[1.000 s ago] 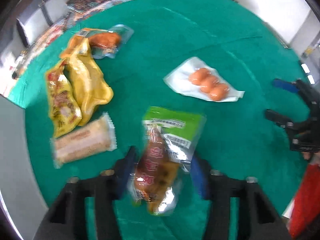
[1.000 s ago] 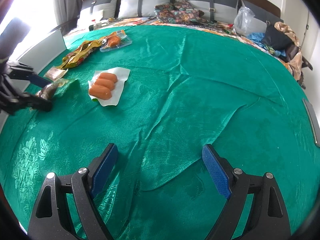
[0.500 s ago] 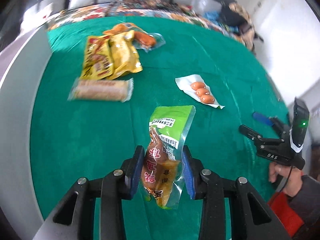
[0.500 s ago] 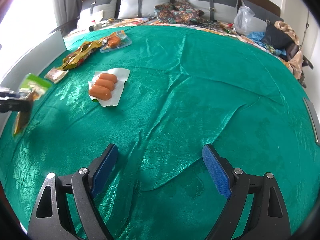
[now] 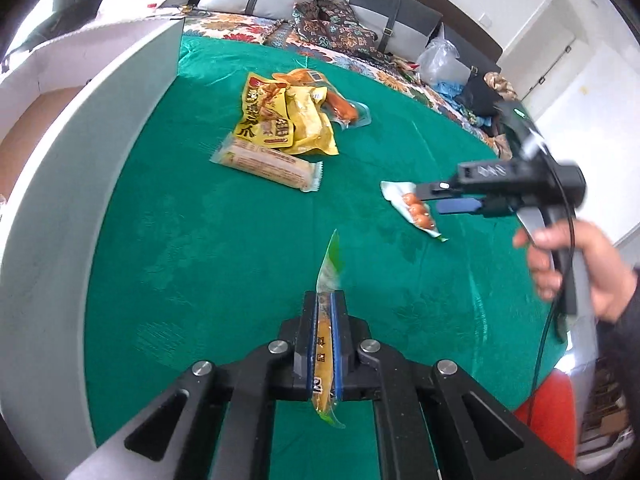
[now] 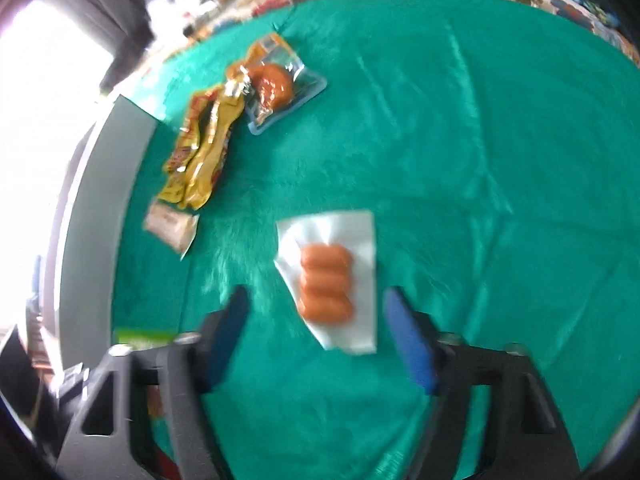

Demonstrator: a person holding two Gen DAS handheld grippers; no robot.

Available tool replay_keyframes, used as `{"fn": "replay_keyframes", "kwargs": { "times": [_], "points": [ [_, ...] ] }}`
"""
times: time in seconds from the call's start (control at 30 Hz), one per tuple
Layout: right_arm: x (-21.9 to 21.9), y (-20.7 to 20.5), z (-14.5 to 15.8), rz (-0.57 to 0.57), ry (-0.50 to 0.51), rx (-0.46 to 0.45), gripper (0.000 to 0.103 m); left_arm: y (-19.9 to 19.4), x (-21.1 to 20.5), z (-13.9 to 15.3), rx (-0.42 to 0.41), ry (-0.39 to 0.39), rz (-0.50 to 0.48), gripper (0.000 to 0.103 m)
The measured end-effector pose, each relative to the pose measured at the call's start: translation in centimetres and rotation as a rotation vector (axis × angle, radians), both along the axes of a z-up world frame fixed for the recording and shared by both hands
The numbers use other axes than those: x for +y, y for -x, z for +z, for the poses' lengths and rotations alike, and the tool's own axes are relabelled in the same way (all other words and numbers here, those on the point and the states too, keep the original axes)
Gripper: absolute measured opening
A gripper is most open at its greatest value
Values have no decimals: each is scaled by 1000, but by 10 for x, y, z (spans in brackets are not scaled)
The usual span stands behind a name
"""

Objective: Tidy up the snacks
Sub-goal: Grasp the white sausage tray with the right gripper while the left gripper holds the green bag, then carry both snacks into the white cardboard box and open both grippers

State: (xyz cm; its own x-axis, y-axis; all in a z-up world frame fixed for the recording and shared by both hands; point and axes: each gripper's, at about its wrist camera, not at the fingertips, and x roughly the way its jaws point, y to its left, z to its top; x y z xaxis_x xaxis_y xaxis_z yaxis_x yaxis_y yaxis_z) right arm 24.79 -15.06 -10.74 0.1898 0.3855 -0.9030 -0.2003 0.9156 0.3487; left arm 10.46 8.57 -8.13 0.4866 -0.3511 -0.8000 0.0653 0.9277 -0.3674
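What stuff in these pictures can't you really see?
- Green-topped snack pack, left wrist view: edge-on in the shut left claw, so its front is hidden.
- Sausage pack, left wrist view: the right claw covers part of it.
- Biscuit bar, right wrist view: motion blur smears its label.
- Yellow packets, right wrist view: print too blurred to read.

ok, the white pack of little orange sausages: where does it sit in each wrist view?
Left wrist view: the sausage pack lies right of centre on the green cloth, partly behind the right gripper, whose jaws have just been closing.
Right wrist view: the sausage pack is low centre, ahead of the right gripper, not pinched.
Shared landmark: the yellow snack bags, beyond the pack in both views.
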Motion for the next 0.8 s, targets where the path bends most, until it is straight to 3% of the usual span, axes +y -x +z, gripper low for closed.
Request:
{"fn": "replay_keyframes", "kwargs": {
  "times": [0.07, 0.13, 0.17, 0.2, 0.23, 0.4, 0.5, 0.57, 0.67, 0.7, 0.77, 0.8],
  "points": [
    [15, -11, -14, -9, 27, 83, 57, 0, 3, 0, -2, -15, -10, 8],
    [26, -13, -22, 8, 121, 97, 57, 0, 7, -3, 8, -30, -14, 32],
    [30, -12, -25, 17, 152, 96, 58, 1, 10, -4, 6, -39, -4, 61],
    [34, -10, -24, 22, 175, 87, 58, 3, 13, -4, -4, -50, 13, 79],
    [38, -8, -25, 28, 191, 76, 56, 6, 16, -4, -18, -64, 30, 80],
    [54, 2, -25, 63, 260, 47, 47, 13, 8, -9, -14, -130, 8, 80],
    [65, 11, -25, 90, 286, 33, 43, 7, -14, -21, 5, -236, -35, 80],
    [61, 12, -22, 67, 247, 42, 33, -1, -25, -36, 28, -323, -53, 79],
    [39, 10, -10, 25, 148, 60, 33, -6, -30, -52, 54, -372, -62, 58],
    [36, 11, -8, 22, 141, 63, 33, -5, -31, -52, 49, -366, -72, 42],
    [24, 13, -5, -3, 90, 84, 33, -4, -32, -46, 41, -331, -88, 31],
    [18, 13, -2, -19, 64, 88, 33, -3, -32, -45, 40, -323, -85, 30]
  ]
}}
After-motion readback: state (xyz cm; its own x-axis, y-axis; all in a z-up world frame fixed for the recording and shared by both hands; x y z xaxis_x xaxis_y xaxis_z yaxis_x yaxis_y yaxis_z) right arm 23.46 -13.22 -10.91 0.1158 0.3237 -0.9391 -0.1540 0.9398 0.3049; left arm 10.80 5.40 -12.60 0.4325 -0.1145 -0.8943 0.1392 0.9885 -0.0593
